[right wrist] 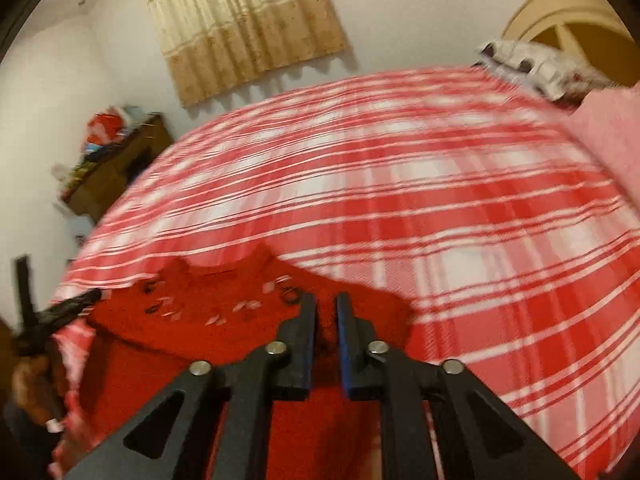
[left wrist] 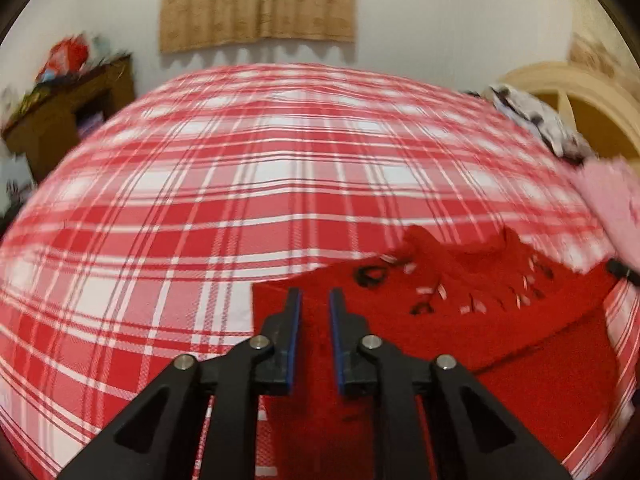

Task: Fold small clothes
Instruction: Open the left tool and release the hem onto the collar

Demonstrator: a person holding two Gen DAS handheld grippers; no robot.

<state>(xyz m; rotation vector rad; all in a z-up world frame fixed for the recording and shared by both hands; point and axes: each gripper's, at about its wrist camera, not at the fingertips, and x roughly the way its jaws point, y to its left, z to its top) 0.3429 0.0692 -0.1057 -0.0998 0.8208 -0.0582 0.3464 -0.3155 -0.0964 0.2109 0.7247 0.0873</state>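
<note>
The small red knitted garment (left wrist: 460, 312) lies folded on the red-and-white plaid bedcover (left wrist: 240, 184). The left gripper (left wrist: 316, 296) and right gripper (right wrist: 326, 300) stand slightly parted, holding nothing; loose fabric may unfold.

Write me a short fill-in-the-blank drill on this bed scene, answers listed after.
1. The red garment lies on a bedspread with a red and white ____ pattern.
2. The fingers of the left tool stand slightly ____, nothing pinched between them.
3. On the far wall hangs a beige ____.
4. At the bed's far right corner lies a ____ blanket.

Answers: plaid; apart; curtain; pink
</note>
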